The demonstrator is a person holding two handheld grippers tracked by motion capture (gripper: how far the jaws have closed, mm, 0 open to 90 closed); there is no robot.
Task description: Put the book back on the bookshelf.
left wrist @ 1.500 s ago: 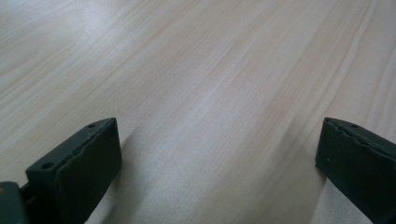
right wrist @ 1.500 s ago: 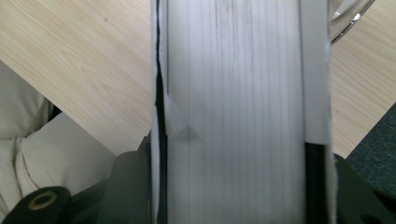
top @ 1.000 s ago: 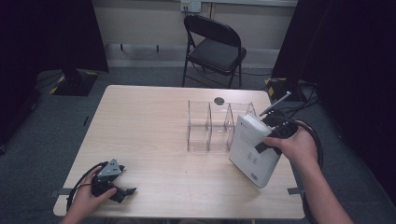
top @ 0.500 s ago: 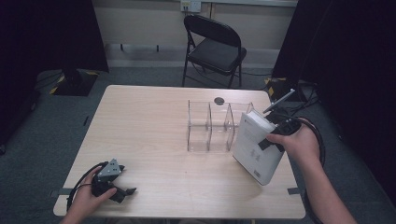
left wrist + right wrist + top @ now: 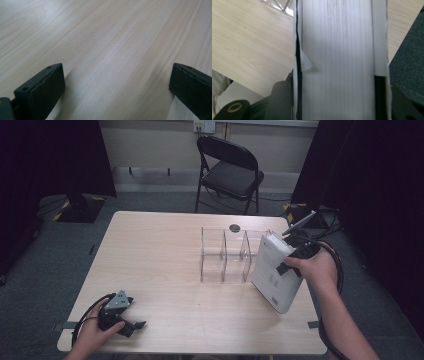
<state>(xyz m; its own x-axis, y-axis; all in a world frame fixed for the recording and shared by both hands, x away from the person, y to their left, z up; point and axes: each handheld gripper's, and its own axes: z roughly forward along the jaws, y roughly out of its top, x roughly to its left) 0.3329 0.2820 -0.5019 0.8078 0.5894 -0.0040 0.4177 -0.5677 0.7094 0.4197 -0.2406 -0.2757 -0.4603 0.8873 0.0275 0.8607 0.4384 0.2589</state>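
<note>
At the near left corner of the wooden table [image 5: 160, 250], the left gripper [image 5: 131, 325] rests low over the tabletop in the person's left hand [image 5: 92, 334], its cable [image 5: 82, 320] looping beside it. In the left gripper view its two black jaws stand wide apart with only bare wood grain between them; nothing is held or touched by the pads. Farther along the right edge of the table, the right gripper [image 5: 286, 265] sits in the person's right hand [image 5: 315, 267], with its jaws partly closed and clamped across the thickness of a thick white book [image 5: 272, 270]. The right gripper view confirms the grip: the white book's page block [image 5: 337, 57] runs straight out between the two jaws, one cover against each pad, and one page corner is folded at the left side. The book stands on end with its lower corner at or just above the tabletop; contact there cannot be confirmed. Its long axis runs from that near lower end up and away toward the far side, tilted off vertical, and its broad cover faces left toward the table's middle. Just beyond and to the left of the book stands a clear acrylic divided organizer [image 5: 225, 255], upright, close beside the book's upper end. A small dark round disc [image 5: 235, 227] lies on the table behind the organizer. Past the table's far edge stands a black folding chair [image 5: 230, 170].
</note>
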